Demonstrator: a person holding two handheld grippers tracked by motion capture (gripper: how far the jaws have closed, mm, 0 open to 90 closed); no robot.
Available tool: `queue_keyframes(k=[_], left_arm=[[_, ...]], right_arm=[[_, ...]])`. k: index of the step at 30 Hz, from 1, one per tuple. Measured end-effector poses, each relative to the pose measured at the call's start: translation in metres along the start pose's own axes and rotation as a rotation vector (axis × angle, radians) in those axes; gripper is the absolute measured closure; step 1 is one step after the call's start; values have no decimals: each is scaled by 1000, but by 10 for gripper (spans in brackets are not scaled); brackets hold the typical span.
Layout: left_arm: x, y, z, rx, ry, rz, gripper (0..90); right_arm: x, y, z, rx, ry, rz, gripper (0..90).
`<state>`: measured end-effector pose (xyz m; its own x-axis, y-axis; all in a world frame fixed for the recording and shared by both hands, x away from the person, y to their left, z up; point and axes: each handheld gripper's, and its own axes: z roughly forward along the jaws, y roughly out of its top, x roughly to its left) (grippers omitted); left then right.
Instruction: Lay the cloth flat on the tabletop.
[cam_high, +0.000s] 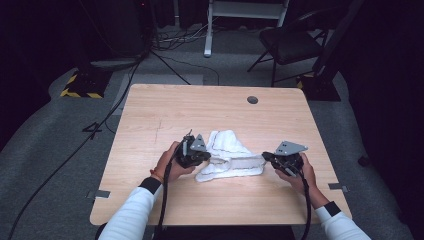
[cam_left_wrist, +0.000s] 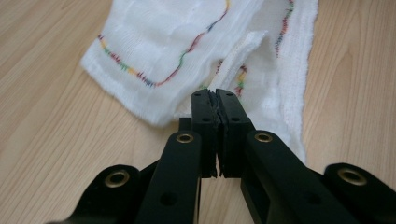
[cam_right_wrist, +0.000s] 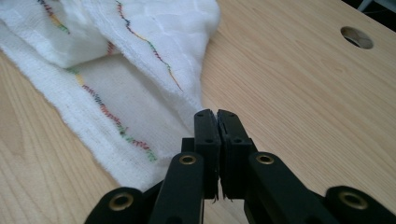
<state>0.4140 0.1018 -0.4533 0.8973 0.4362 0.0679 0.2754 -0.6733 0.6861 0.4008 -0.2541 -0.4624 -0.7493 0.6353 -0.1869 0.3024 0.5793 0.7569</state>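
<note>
Wood table (cam_high: 150, 115): cloth (cam_high: 227, 155) btwn L tongs (cam_high: 200, 156), R tongs (cam_high: 267, 157), both pinching.

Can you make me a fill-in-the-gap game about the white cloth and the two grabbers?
1. The cloth is white with wavy ____ stitching.
2. The left gripper has its jaws ____ on the cloth's edge.
3. The cloth lies on a ____ table.
4. The right gripper pinches the cloth's ____.

Missing words: rainbow-coloured; shut; wooden; corner

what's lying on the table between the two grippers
A crumpled white cloth with multicoloured stitching lies between the left gripper and right gripper, seen in the high view.
</note>
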Motion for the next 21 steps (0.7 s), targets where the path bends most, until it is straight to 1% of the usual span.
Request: queue_keyframes(k=[2,3,6,8,11,12,13,14,16,17,18,20,21], left_arm=[[2,-3,-2,7,8,-7,872],[5,-7,-6,8,12,-12,873],[8,-11,-10,11,20,-8,873],[13,-17,-14,17,38,-22,873],[18,-25,-17,25,45,-42,874],[18,-25,-17,25,45,-42,874],[23,-30,-17,31,47,-68,874],[25,-33,-18,33,51,-78,874],[30,-37,-20,42,56,-87,876],[32,-40,-20,47,67,-91,876],[34,-43,-21,46,72,-102,876],[37,-46,-23,53,69,-105,877],[38,-49,-24,56,77,-111,877]], right_arm=[[-2,-1,-1,1,-4,3,879],[-5,-2,-1,6,-10,21,880],[-6,-3,-2,11,-14,32,880],[-8,-3,-2,19,-26,43,881],[-12,-5,-2,25,-36,60,881],[-12,-5,-2,25,-36,60,881],[-16,-7,-2,32,-45,75,882],[-18,-7,-2,35,-52,80,882],[-22,-10,-3,37,-60,102,882],[-24,-11,-4,40,-65,112,882],[-27,-12,-4,43,-71,117,882],[-31,-15,-6,46,-83,129,882],[-31,-15,-6,46,-83,129,882]])
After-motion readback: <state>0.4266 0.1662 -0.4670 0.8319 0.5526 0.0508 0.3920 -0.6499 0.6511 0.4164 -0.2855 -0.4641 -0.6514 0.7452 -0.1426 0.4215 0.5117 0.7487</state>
